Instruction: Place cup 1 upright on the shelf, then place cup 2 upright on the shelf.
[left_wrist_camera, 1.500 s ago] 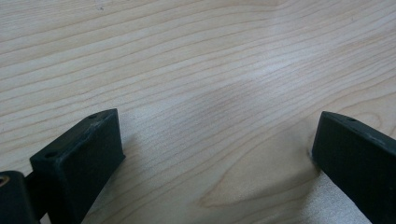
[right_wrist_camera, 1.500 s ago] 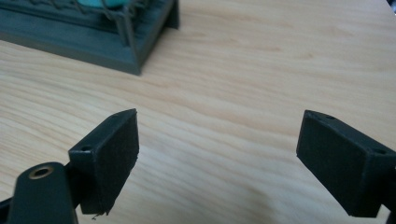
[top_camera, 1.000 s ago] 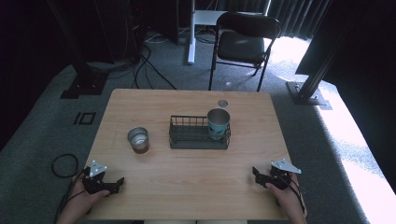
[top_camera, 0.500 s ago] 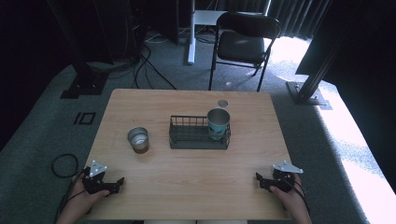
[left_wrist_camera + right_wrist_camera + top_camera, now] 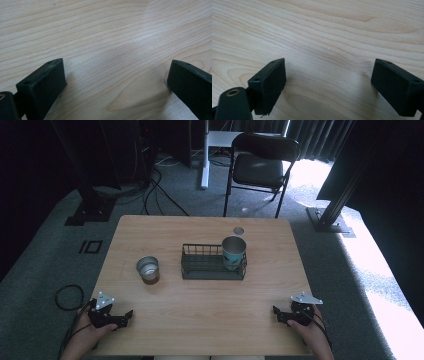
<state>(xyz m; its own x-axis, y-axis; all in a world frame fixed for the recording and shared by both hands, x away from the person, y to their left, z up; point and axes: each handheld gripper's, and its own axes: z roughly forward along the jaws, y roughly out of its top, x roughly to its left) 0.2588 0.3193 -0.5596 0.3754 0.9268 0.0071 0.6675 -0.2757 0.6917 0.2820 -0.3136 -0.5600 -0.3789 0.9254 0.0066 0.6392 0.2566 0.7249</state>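
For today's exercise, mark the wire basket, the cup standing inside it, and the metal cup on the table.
wire basket [image 5: 202,268], high view, front wall.
cup standing inside it [image 5: 233,255], high view, outer side.
metal cup [image 5: 148,270], high view, side, left of basket.

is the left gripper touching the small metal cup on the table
Apart. The high view shows bare table between the left gripper and the small metal cup.

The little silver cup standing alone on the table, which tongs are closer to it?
Left. The left tongs sit just below-left of the silver cup; the right tongs are far across the table.
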